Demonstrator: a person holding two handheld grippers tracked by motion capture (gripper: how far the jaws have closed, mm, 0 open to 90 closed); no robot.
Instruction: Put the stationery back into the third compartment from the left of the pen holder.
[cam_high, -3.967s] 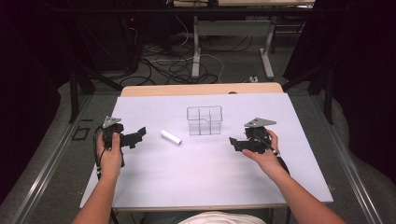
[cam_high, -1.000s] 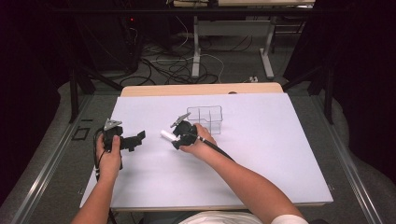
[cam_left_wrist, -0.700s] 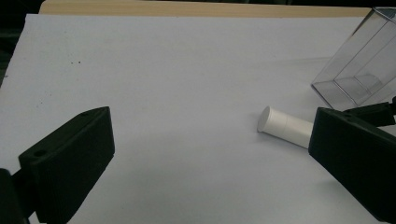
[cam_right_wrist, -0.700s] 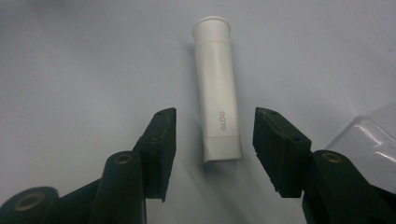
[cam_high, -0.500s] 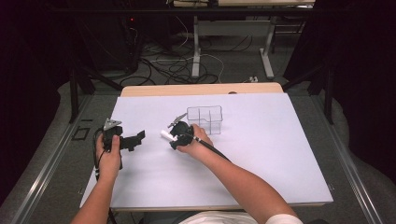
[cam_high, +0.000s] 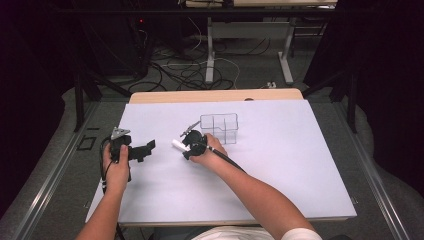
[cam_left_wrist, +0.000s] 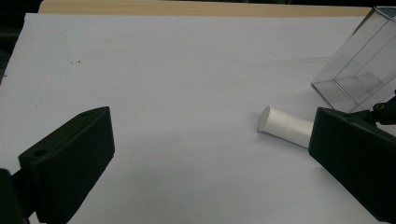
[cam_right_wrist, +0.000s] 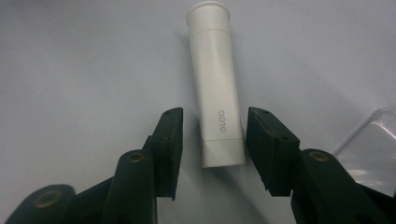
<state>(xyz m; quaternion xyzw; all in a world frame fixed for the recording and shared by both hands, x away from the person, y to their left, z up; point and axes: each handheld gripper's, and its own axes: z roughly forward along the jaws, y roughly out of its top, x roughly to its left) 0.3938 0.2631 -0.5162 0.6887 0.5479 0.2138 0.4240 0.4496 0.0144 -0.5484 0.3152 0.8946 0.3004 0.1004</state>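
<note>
Since earlier, our right hand-held gripper crossed toward the table's left edge, jaws closing around the white glue stick, not yet pinching; we keep it centred

Matt white plastic tube; clear glossy plastic organizer; matt table sheet.

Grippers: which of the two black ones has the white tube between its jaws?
The right gripper: the white tube lies between its jaws, which have just been closing. The left gripper points at bare table, jaws wide apart.
</note>
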